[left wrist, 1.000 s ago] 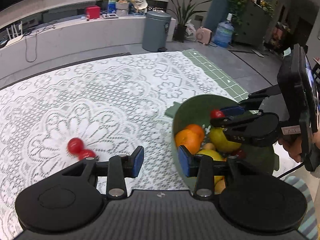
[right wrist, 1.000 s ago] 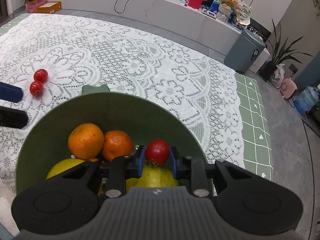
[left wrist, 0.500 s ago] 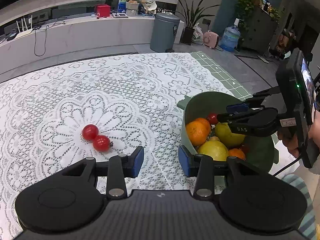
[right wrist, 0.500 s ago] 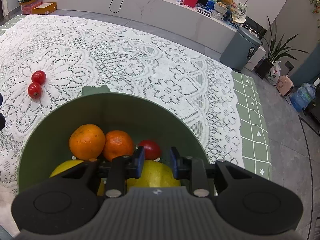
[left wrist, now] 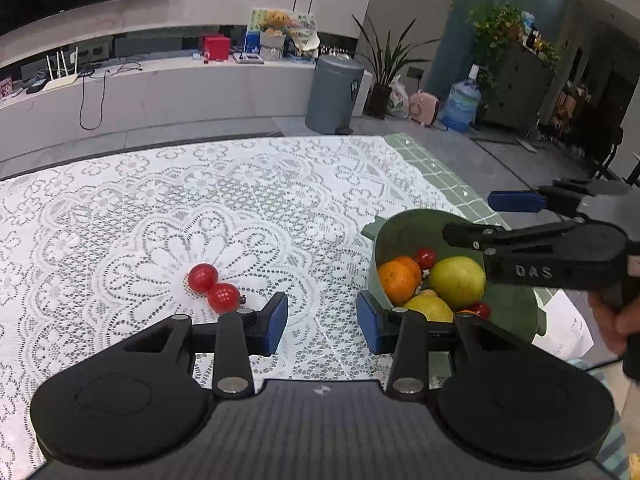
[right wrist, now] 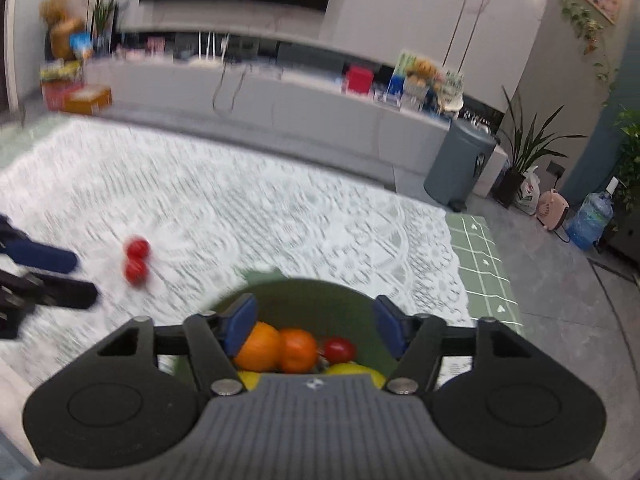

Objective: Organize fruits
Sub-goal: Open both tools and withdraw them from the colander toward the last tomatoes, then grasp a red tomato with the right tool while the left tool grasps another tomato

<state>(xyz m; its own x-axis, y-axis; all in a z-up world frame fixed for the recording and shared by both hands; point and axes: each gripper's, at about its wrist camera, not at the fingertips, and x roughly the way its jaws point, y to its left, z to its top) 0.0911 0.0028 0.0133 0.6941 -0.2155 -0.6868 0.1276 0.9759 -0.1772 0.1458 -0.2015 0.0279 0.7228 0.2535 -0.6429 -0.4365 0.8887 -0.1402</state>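
Observation:
A green bowl (left wrist: pixel 404 228) on the lace tablecloth holds oranges (left wrist: pixel 397 281), yellow-green fruits (left wrist: pixel 458 280) and a red cherry tomato (left wrist: pixel 425 257). Two more cherry tomatoes (left wrist: pixel 212 287) lie touching on the cloth, left of the bowl. My left gripper (left wrist: pixel 322 322) is open and empty, between the tomato pair and the bowl. My right gripper (right wrist: pixel 316 322) is open and empty, raised above the bowl (right wrist: pixel 312 294); it also shows in the left wrist view (left wrist: pixel 484 220). The two loose tomatoes (right wrist: pixel 136 260) show blurred in the right wrist view.
The white lace cloth (left wrist: pixel 200 208) covers the table, with a green checked edge (left wrist: pixel 432 168) at the right. A paper sheet (left wrist: pixel 568 324) lies right of the bowl. A grey bin (left wrist: pixel 334 94) and a plant stand on the floor beyond.
My right gripper let the cherry tomato go into the bowl, opened wide and rose back from it. My left gripper drew back and up a little.

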